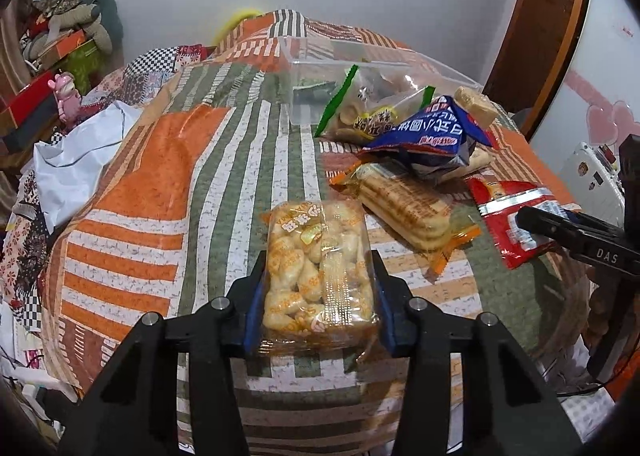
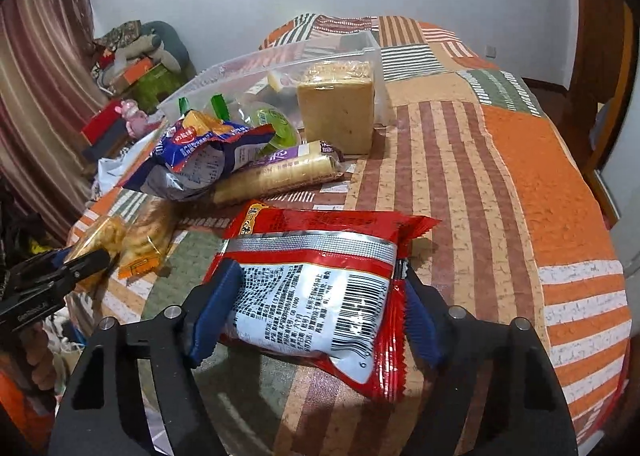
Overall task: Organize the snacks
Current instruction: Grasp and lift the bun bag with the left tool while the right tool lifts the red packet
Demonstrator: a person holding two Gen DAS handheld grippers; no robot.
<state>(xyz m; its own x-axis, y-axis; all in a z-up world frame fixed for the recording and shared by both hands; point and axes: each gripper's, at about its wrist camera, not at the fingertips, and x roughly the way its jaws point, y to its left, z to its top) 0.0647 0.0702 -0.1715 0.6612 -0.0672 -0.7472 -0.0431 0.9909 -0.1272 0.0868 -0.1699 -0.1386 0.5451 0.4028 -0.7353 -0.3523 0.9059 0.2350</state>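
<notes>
A clear pack of pale puffed crackers (image 1: 316, 256) sits between the blue pads of my left gripper (image 1: 319, 268), which is shut on it just above the striped cloth. To its right lies a red packet (image 1: 508, 216); one black finger of my right gripper (image 1: 532, 220) reaches over it. In the right wrist view the red packet (image 2: 312, 280) shows its white barcode side, and my right gripper (image 2: 317, 272) is shut on it, pads pressing both sides. At the left edge of that view is my left gripper (image 2: 92, 260) with the cracker pack (image 2: 108, 236).
A clear plastic bin (image 2: 280, 60) stands at the back, holding some snacks. In front of it lie a blue bag (image 2: 200, 160), a purple biscuit sleeve (image 2: 280, 172), a yellow cake block (image 2: 336, 112), an orange-ended biscuit sleeve (image 1: 404, 208) and a green-zip bag (image 1: 360, 112). A white bag (image 1: 80, 152) lies left.
</notes>
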